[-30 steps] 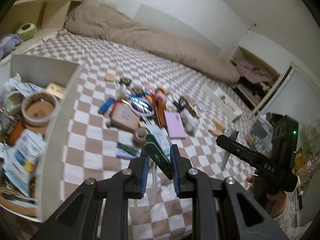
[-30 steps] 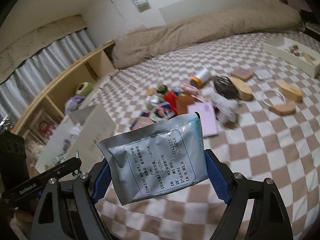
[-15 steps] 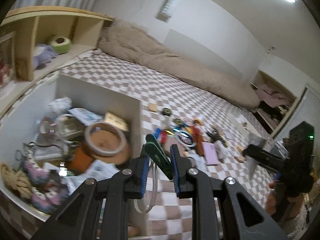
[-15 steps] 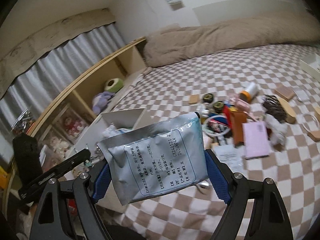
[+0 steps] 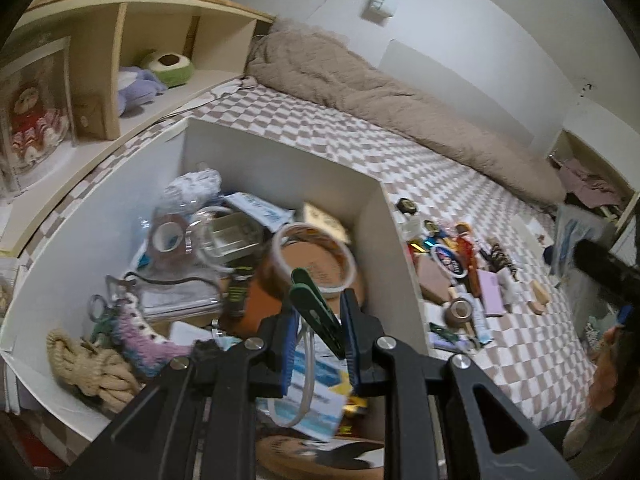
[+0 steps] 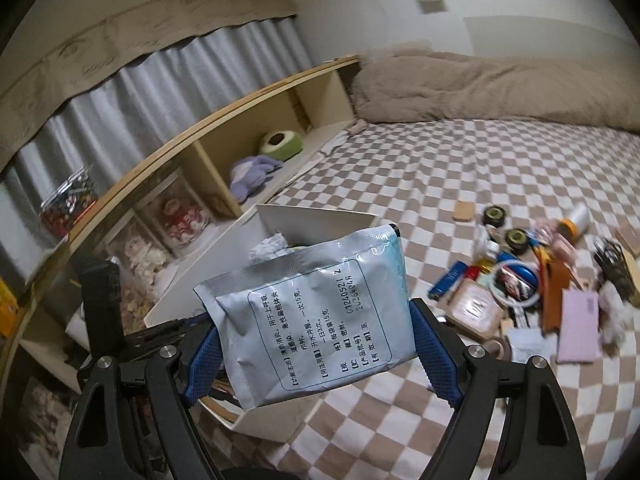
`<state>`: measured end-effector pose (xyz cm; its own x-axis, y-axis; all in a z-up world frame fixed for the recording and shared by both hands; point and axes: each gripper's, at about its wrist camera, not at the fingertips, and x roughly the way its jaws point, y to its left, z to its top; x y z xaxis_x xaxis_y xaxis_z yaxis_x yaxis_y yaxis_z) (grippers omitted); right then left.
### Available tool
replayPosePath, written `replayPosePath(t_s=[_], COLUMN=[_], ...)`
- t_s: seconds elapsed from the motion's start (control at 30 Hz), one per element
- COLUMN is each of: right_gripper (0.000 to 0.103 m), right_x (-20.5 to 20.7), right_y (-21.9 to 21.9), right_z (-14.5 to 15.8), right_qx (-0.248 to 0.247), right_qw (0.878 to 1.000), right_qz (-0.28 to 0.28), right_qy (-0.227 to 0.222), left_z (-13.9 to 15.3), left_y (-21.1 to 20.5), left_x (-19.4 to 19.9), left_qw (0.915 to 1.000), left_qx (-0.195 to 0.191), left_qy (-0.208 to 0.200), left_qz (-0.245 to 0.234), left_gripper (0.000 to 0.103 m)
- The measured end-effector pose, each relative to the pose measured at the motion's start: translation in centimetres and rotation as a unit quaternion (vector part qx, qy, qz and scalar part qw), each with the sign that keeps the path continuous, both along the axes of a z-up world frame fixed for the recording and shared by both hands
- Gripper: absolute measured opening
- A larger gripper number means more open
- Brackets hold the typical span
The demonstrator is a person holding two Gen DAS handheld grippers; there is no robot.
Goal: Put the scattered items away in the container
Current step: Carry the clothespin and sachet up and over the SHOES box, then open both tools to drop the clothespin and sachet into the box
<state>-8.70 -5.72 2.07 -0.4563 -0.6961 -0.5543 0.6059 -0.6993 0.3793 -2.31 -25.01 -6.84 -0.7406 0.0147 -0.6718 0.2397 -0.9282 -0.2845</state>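
Observation:
My left gripper [image 5: 319, 330] is shut on a green clip [image 5: 314, 305] with a clear loop hanging under it, and hovers over the white box [image 5: 372, 216]. The box holds tape rolls, rope, a knitted piece and packets. My right gripper [image 6: 314, 334] is shut on a silver-blue sachet [image 6: 312, 312] with printed text, held across the pads, to the right of the box [image 6: 200, 276]. Scattered items [image 6: 520, 280] lie on the checkered bed beyond. The right gripper also shows in the left wrist view as a dark shape [image 5: 604, 270].
A wooden shelf [image 5: 120, 60] with plush toys runs along the left of the bed. A beige quilt [image 5: 400, 92] lies along the far wall. A small white tray [image 5: 532, 232] sits at the bed's right side.
Both grippers have swung left from the scattered pile toward the white box. The left one now hangs over the box's contents; the right one has risen and come closer to it.

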Motion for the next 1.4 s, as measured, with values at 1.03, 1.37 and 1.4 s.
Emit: replayPosePath(t_s=[1.03,1.37,1.4], right_gripper=[0.085,0.103,0.103], right_x=[-10.4,-13.5,-13.4], right_y=[-13.1,-14.7,-14.7], right_z=[-4.4,-5.9,-5.7], right_qx=[0.050,0.062,0.066], right_qw=[0.990,0.983,0.985], right_qz=[0.024,-0.043,-0.042], right_qy=[-0.132,-0.166,-0.157], left_z=[-0.4,0.1,0.1], left_y=[-2.3,-2.5,-2.5], left_x=[2.3,2.3,2.2], left_qw=[0.9990,0.9987,0.9987], left_qx=[-0.003,-0.014,-0.015], left_qy=[0.026,0.030,0.028], left_qz=[0.036,0.038,0.039], left_gripper=[0.073,0.103,0.103])
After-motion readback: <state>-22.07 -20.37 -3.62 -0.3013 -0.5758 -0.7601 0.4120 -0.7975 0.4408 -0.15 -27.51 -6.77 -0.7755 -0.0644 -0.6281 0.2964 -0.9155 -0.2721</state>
